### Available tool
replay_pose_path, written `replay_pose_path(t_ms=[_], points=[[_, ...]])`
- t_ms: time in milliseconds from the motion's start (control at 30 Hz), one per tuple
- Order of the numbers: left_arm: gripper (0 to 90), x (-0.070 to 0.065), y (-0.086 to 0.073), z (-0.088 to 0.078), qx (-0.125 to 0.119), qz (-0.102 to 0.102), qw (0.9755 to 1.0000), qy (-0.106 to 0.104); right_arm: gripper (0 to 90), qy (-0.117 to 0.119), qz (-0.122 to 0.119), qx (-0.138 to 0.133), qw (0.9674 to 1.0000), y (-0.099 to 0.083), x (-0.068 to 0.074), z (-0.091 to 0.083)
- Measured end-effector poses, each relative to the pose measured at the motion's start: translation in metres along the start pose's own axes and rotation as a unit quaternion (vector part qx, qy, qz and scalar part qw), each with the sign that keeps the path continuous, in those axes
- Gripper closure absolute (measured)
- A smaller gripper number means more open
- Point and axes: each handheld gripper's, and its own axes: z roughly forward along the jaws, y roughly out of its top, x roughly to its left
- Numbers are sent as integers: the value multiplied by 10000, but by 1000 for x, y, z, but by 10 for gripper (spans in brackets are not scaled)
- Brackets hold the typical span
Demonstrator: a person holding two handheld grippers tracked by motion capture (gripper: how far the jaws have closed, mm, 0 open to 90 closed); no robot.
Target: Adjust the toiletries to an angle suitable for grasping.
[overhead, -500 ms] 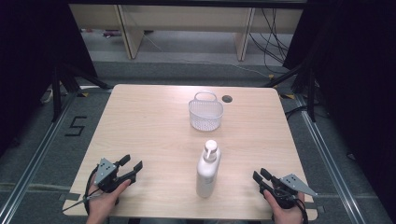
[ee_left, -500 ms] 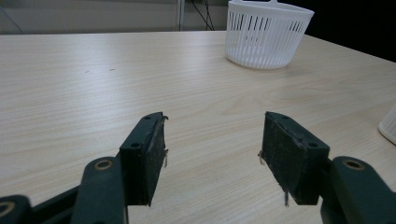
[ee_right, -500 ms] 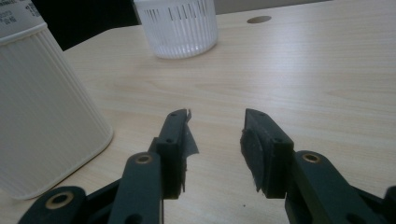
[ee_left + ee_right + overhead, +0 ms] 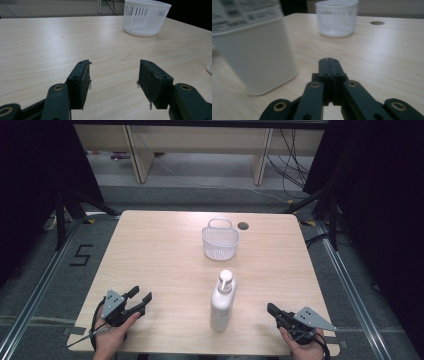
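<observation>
Up close, the right gripper view cuts off the bottle (image 4: pixel 254 50), blurring its label; the high view shows it upright, whole, before the basket (image 4: pixel 220 241). Left gripper (image 4: pixel 140 298) gapes empty; right gripper (image 4: pixel 271 308) is pressed together.

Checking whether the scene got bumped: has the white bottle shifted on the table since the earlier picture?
No. The white bottle stands in the same spot, in line below the white basket, as before.

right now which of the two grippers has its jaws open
The left gripper: its jaws stand apart over bare table. The right gripper has its jaws pressed together.
</observation>
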Motion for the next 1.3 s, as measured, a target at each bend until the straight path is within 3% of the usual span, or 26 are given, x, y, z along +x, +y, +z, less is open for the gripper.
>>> replay_pose_path(t_ms=[67, 100, 267, 433, 533, 600, 633, 700, 767, 867, 967, 1000, 1033, 1067, 1133, 1233, 1300], points=[[447, -1, 0, -1, 25, 26, 10000, -30, 900, 157, -209, 97, 9996, 5, 7, 0], [453, -1, 0, -1, 42, 34, 10000, -35, 900, 295, -183, 123, 9993, 6, 10, 1], [494, -3, 1, -1, 145, 122, 9998, -88, 900, 514, -117, 209, 9984, 15, 24, 8], [552, -9, 5, -1, 104, 247, 9992, -310, 900, 691, -302, 16, 9971, 33, 30, 21], [616, -17, 11, -2, 100, 335, 9982, -477, 900, 685, -508, -76, 9963, 46, 34, 28], [653, -24, 15, -3, 113, 415, 9968, -672, 900, 712, -481, -127, 9962, 51, 36, 30], [681, -30, 17, -3, 104, 439, 9956, -815, 900, 638, -583, -184, 9961, 54, 36, 31], [721, -34, 19, -3, 132, 457, 9949, -887, 900, 670, -525, -96, 9963, 57, 38, 31], [761, -47, 25, -5, 141, 696, 9913, -1112, 900, 687, -515, -106, 9962, 57, 38, 31], [809, -53, 26, -5, 90, 752, 9901, -1182, 900, 619, -397, -41, 9973, 55, 37, 29], [834, -53, 24, -4, 28, 663, 9900, -1244, 900, 543, -491, -190, 9971, 53, 32, 29], [843, -51, 24, -7, 84, 643, 9904, -1225, 900, 584, -390, -125, 9975, 53, 33, 28], [853, -51, 24, -7, 84, 643, 9904, -1225, 900, 569, -437, -125, 9973, 53, 33, 28], [860, -50, 23, -7, 26, 539, 9894, -1347, 900, 575, -419, -94, 9974, 54, 34, 27], [865, -51, 24, -10, 61, 616, 9890, -1347, 900, 674, -318, -61, 9972, 56, 36, 29], [864, -53, 24, -9, -14, 611, 9879, -1429, 900, 568, -443, -116, 9973, 59, 36, 31], [863, -54, 24, -9, -1, 612, 9873, -1465, 900, 622, -492, -149, 9967, 60, 37, 33]])
